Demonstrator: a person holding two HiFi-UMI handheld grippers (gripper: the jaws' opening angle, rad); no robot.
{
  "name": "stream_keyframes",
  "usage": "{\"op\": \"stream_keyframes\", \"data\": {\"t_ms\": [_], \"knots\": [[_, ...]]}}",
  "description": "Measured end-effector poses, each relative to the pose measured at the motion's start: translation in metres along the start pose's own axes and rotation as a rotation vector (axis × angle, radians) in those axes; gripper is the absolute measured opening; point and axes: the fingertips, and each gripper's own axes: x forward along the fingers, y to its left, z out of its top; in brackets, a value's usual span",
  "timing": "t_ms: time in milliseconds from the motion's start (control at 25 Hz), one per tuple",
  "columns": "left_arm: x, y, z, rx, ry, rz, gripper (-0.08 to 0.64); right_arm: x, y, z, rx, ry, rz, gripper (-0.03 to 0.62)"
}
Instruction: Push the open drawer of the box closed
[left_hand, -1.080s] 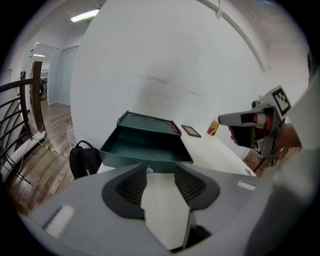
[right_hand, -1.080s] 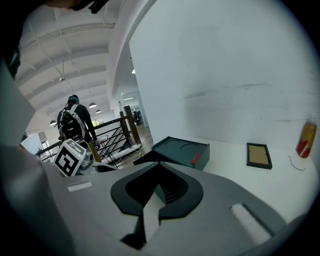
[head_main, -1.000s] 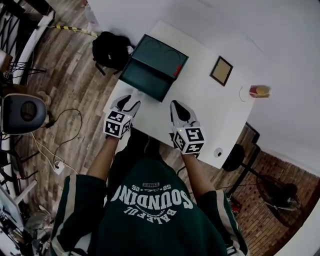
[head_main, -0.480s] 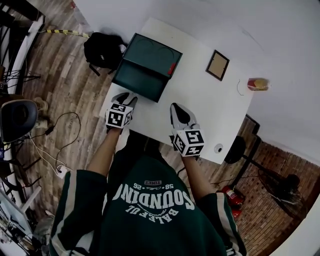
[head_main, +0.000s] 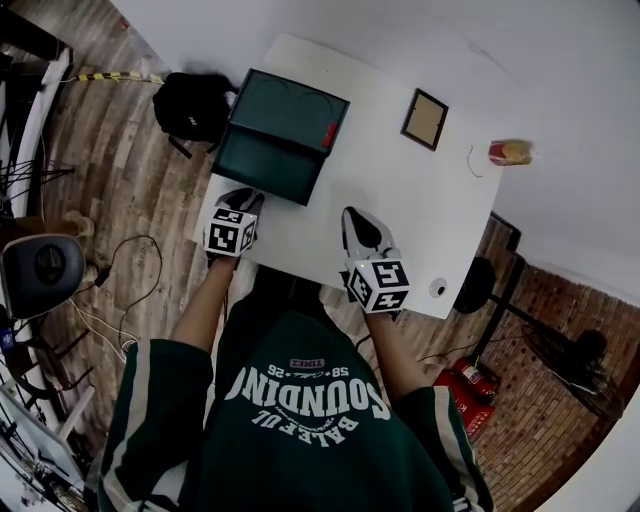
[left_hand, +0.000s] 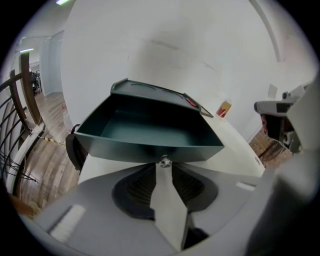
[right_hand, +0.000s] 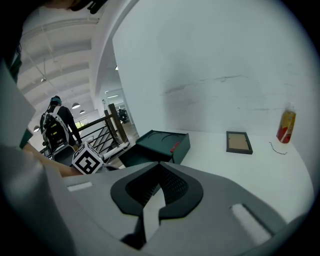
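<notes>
our left gripper (head_main: 245, 198) sits at the front of the open dark teal drawer (head_main: 265, 170), which is pulled out of the dark green box (head_main: 290, 112) on the left part of the white counter (head_main: 400, 210). its jaws have just been closing and stand apart, with the drawer's small metal knob (left_hand: 163, 161) at their tips. our right gripper (head_main: 352, 215) hovers beside it over the counter, jaws nearly together, with nothing between them.

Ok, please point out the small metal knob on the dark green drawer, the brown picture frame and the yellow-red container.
small metal knob (left_hand: 163, 161), left gripper view, its round head.
brown picture frame (head_main: 424, 120), head view, centre panel.
yellow-red container (right_hand: 286, 127), right gripper view, its body.
</notes>
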Motion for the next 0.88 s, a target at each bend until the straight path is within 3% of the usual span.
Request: {"op": "stream_keyframes", "data": {"t_ms": [120,880], "knots": [[0.001,-0.002,0.000,0.005,0.003,-0.012,0.130,-0.001,-0.002,-0.001,0.009,-0.001,-0.010,0.002],[0.005,-0.006,0.019,-0.020,-0.019,-0.064,0.127,0.005,-0.010,0.000,0.045,-0.011,-0.053,0.002]]}}
